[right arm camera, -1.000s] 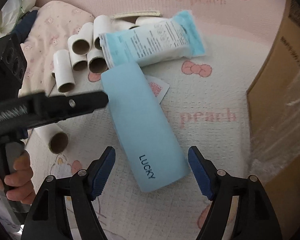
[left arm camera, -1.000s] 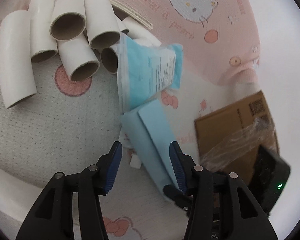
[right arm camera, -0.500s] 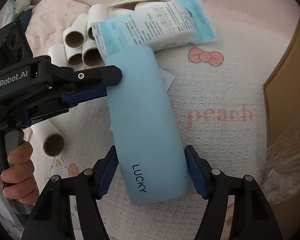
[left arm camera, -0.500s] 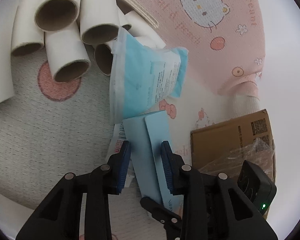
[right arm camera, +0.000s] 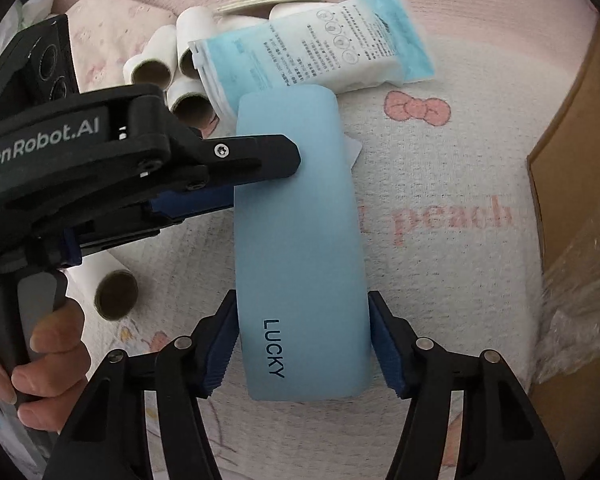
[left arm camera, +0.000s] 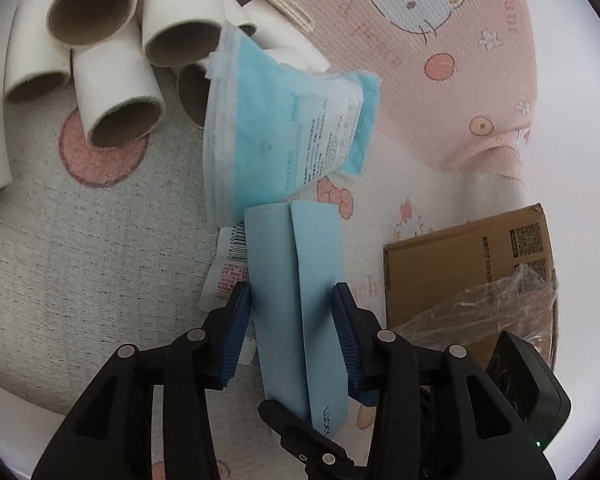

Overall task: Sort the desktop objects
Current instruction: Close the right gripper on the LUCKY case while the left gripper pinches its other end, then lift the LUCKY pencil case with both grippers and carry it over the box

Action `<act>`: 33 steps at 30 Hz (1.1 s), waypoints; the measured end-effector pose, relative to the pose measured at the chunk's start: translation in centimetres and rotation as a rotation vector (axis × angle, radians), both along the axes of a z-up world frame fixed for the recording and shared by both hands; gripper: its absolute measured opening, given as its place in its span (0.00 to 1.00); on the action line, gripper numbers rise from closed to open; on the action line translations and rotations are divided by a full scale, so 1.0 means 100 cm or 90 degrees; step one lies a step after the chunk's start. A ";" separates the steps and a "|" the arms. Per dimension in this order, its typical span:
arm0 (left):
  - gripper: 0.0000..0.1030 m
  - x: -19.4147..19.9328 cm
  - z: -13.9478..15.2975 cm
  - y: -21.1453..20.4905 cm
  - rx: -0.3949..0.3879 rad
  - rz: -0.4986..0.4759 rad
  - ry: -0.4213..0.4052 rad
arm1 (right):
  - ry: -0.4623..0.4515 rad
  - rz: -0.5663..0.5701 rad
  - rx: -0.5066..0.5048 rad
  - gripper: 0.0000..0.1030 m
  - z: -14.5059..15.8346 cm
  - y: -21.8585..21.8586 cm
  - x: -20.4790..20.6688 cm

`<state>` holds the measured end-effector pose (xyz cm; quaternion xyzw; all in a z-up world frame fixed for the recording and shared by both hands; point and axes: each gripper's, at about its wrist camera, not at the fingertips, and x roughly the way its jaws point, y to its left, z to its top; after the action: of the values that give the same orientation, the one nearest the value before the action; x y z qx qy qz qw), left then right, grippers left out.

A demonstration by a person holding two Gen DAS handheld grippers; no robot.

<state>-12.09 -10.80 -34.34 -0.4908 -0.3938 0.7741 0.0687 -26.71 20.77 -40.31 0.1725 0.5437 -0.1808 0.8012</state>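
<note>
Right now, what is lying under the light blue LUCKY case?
A white paper label with a barcode and red print sticks out from under the light blue LUCKY case, on the cartoon-print mat. The case covers the rest of the label, so its full shape cannot be seen.

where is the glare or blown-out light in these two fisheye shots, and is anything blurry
Left wrist view: the right edge beyond the brown cardboard box is blown out white, and straight edges bow toward the rim. Right wrist view: light is even and soft, the long pale blue "LUCKY" case sharp, the crinkled clear plastic wrap at the right rim smeared.
</note>
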 end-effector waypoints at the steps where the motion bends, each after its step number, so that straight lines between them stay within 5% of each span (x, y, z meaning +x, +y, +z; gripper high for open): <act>1: 0.44 0.000 0.003 0.000 -0.007 -0.006 0.001 | -0.005 -0.002 -0.002 0.57 0.001 0.003 0.000; 11: 0.44 0.016 0.068 0.006 -0.029 -0.015 0.083 | -0.067 -0.014 -0.067 0.57 0.045 0.054 -0.001; 33: 0.44 0.021 0.206 0.058 -0.048 -0.085 0.263 | -0.182 -0.042 -0.243 0.56 0.169 0.095 -0.044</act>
<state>-9.96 -4.98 -13.76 -0.3491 -0.3086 0.8662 0.1804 -31.12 30.26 -23.37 0.0597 0.3748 -0.2803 0.8817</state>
